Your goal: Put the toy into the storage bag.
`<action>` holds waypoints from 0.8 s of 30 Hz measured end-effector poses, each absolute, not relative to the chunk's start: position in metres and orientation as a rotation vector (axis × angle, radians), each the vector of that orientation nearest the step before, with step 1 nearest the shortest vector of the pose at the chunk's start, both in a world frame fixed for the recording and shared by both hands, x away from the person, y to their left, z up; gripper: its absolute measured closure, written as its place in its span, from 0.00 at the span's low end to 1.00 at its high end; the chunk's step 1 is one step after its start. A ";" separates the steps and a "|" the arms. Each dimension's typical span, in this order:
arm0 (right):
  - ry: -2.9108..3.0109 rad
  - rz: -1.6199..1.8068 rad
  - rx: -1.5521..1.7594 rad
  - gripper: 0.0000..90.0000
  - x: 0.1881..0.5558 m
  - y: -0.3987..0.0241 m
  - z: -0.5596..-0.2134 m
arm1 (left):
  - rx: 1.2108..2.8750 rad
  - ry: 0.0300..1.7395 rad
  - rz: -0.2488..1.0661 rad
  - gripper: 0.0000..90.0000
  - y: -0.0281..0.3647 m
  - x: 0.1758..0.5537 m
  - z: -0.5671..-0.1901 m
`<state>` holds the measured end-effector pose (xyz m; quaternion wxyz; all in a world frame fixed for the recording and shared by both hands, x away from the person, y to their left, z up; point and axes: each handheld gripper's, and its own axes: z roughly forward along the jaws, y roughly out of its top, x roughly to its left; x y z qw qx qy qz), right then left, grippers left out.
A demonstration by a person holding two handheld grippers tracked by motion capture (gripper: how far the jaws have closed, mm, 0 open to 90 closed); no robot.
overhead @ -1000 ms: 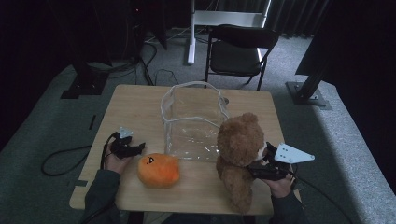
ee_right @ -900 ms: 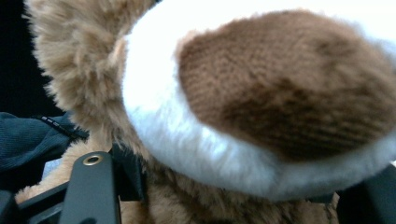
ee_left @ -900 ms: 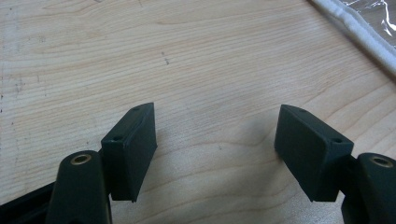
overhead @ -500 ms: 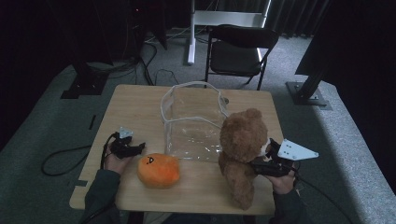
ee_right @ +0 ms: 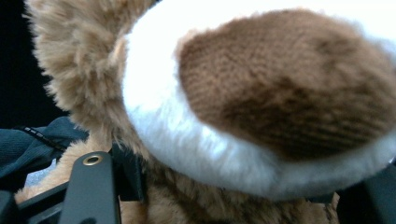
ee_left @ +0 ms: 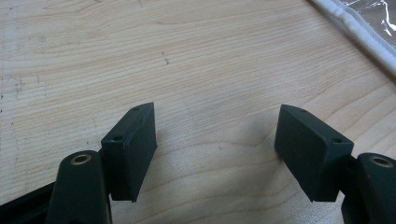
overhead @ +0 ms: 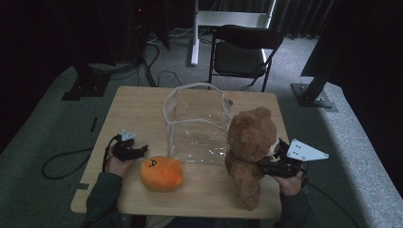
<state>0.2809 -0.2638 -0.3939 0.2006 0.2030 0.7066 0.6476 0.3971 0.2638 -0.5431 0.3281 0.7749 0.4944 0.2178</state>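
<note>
Wood table (overhead: 142, 102) takes up the middle of the high view. On it, near the center, stands a clear plastic bag (overhead: 197, 123) with a white edge (you can see right through it). Just right of the bag sits the brown teddy bear (overhead: 249, 152), upright, touching the bag's side. Lower left of the bag lies an orange plush toy (overhead: 161, 173). The right gripper (overhead: 271, 166), lower right, has its jaws around the bear's body, and fur presses between them in the right gripper view. The left gripper (overhead: 140, 151), at the left, rests on the table with jaws wide apart, holding nothing.
</note>
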 end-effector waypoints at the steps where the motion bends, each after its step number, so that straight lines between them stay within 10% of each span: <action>1: 1.972 1.810 0.568 0.36 0.281 -0.264 -0.393 | 2.029 1.295 0.570 0.33 0.264 0.397 -0.543; 24: 1.925 1.794 0.568 0.36 0.286 -0.270 -0.379 | 2.029 1.294 0.571 0.33 0.264 0.397 -0.543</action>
